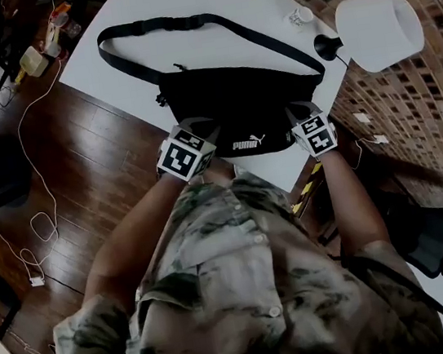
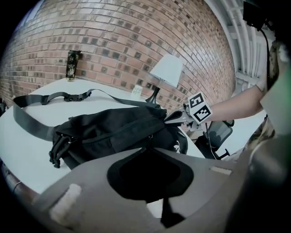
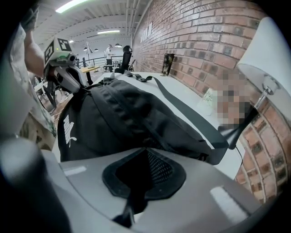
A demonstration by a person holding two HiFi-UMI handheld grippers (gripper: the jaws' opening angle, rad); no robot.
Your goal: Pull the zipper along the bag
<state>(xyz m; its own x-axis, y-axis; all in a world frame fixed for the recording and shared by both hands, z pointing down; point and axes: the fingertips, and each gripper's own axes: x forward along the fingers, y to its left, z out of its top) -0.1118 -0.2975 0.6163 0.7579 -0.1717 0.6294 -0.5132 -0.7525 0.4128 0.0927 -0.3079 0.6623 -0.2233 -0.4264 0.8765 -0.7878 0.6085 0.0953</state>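
Note:
A black waist bag (image 1: 235,100) with a white logo lies on the white table (image 1: 130,4), its strap (image 1: 182,23) looped toward the far side. My left gripper (image 1: 200,128) is at the bag's near-left corner. In the left gripper view its jaws (image 2: 148,150) are closed together with black bag fabric between them, and a small zipper pull (image 2: 150,135) shows just past the tips. My right gripper (image 1: 301,111) is at the bag's right end. Its jaws (image 3: 145,149) are closed on black mesh fabric of the bag (image 3: 118,118). Each gripper shows in the other's view, pinching its end.
A white-shaded lamp (image 1: 377,29) and a small cup (image 1: 300,15) stand at the table's far right. A dark can (image 2: 72,65) stands by the brick wall. The table's near edge runs just under the bag. Cables (image 1: 43,227) lie on the wooden floor at left; an office chair (image 1: 428,236) stands at right.

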